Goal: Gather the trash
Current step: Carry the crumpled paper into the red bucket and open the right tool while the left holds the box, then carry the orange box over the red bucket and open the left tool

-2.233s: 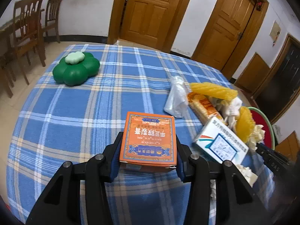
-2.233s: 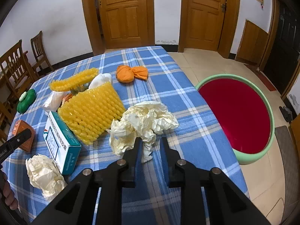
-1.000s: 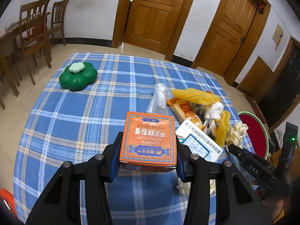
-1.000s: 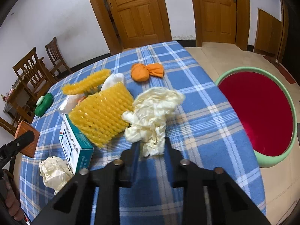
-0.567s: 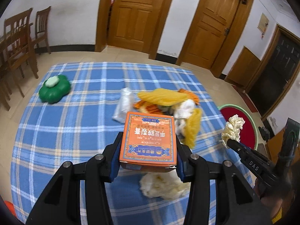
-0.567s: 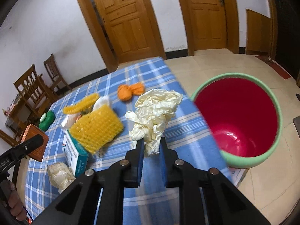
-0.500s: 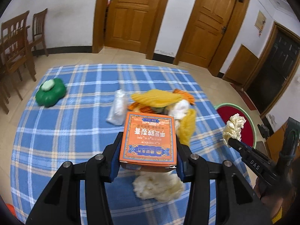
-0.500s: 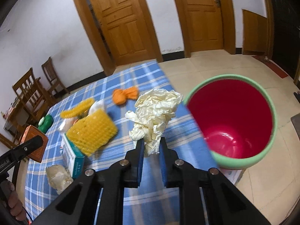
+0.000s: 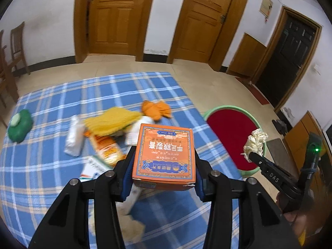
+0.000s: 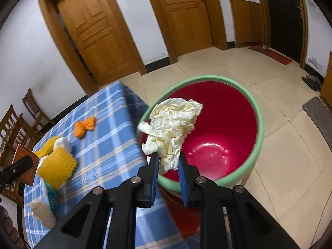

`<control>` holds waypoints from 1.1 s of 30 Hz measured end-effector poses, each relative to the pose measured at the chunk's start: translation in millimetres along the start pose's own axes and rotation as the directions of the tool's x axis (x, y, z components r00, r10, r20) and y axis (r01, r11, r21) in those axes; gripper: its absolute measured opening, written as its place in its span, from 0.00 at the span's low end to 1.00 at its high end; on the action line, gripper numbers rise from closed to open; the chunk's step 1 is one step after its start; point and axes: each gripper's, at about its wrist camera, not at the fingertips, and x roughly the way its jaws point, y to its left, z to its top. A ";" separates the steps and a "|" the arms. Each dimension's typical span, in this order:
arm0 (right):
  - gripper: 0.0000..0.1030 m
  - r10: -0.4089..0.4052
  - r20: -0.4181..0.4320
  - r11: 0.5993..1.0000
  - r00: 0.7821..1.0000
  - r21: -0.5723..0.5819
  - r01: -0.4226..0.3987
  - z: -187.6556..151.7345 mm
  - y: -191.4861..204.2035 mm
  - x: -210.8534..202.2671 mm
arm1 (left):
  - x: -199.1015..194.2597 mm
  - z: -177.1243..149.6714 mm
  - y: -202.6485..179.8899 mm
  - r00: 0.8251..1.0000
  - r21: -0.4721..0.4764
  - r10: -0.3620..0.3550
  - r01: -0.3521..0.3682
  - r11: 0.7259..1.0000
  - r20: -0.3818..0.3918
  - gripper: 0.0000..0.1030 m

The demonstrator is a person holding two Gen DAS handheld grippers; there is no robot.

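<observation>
Our left tongs (image 9: 164, 175) were matte black with blue pads and silver screws at the joints. Our right tongs (image 10: 167, 172) matched them, carrying white "DAS" lettering and a green light near the handle.

We see the orange box (image 9: 164, 155) flat and level between two pads, above the checked tablecloth (image 9: 51, 112). The crumpled cream paper (image 10: 172, 128) is pinched at its lower end and stands over the near-left rim of the red bin (image 10: 217, 145) with green rim, beside the table on the right.
</observation>
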 end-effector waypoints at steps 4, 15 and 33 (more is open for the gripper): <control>0.24 -0.029 0.008 0.999 1.000 0.028 0.028 2.8 -15.1 1.7 | 15.1 7.8 -20.0 1.000 0.036 -0.012 0.013 0.999 -0.021 0.46; 0.37 -0.036 0.052 0.995 0.998 0.095 0.031 9.7 -42.6 -10.2 | 55.6 17.6 -74.0 0.996 0.145 -0.056 0.067 0.987 -0.075 0.46; 0.51 -0.059 0.096 0.981 0.994 0.192 0.039 18.1 -79.7 -24.8 | 109.6 27.4 -132.8 0.983 0.213 -0.120 0.147 0.966 -0.136 0.63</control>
